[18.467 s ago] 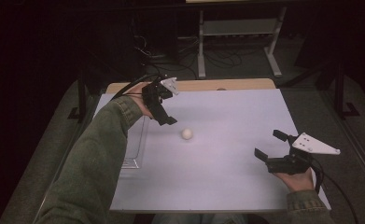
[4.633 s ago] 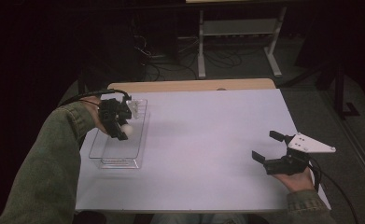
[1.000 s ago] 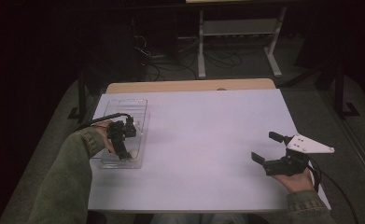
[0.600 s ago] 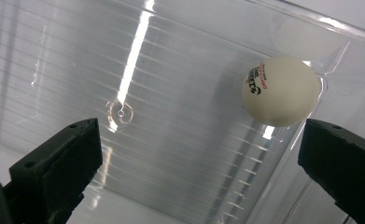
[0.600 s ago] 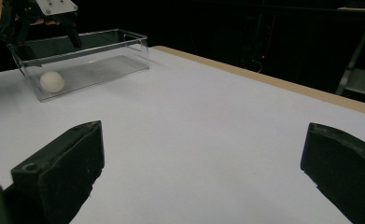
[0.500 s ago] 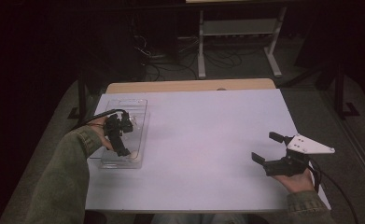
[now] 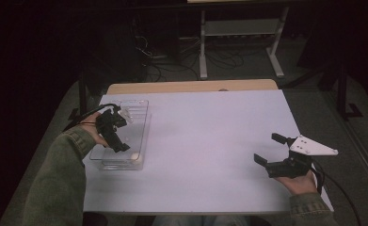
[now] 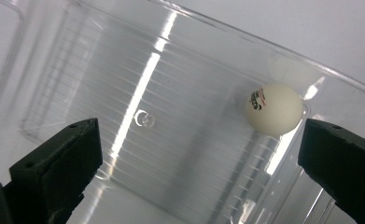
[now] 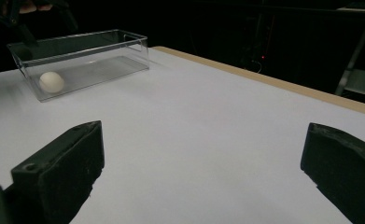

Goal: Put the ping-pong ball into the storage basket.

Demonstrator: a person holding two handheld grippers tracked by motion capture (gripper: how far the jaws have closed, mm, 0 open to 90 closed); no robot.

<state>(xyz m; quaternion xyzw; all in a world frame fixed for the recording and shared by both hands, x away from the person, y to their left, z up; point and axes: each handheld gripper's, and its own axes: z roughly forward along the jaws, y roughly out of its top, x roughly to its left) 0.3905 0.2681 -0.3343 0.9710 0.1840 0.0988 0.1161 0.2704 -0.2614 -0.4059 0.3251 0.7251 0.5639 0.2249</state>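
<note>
- The white ball (image 8: 274,109) lies on the floor of the clear plastic bin (image 7: 139,106), close to its near end wall, at the left side of the white table (image 7: 210,141); in the right gripper view it sits at the bin's near-left end (image 9: 52,81).
- The left gripper (image 7: 117,143) hangs just above the bin, tips pointing down into it. Its jaws have just been opening and now stand spread wide with nothing between them: the ball rests below and toward the right-hand jaw in the left gripper view, touching neither.
- Being round, the ball has no long axis to line up with; any re-grasp would simply mean coming straight down over it. The left hand is by far the nearer one.
- The right gripper (image 7: 271,153) rests well apart at the table's right edge, jaws also spread and empty, facing across the table toward the bin.
- Against the earliest frame, the ball is no longer loose at mid-table but inside the bin. Over the last second the left gripper has let go and lifted a little; the right one has kept its place.
- The placing looks done, judging by the settled ball.
</note>
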